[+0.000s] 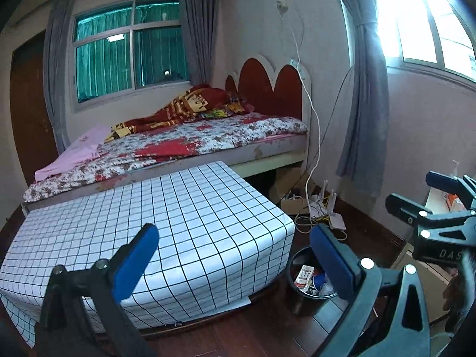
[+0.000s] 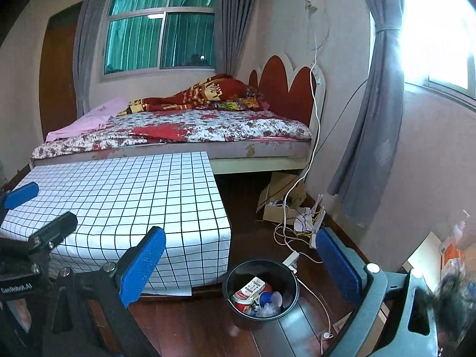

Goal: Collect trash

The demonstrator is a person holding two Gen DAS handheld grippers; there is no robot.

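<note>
Left gripper (image 1: 235, 255) fingers spread wide, hold nothing; right gripper (image 2: 241, 263) same. Both raised above floor, likely surveying. Trash bin (image 2: 261, 312) lower centre of right view, already holds cartons, cups. Table (image 2: 125, 208) with checked cloth left of bin, bare. Cables (image 2: 297, 229) trail beside bin, snag risk.
</note>
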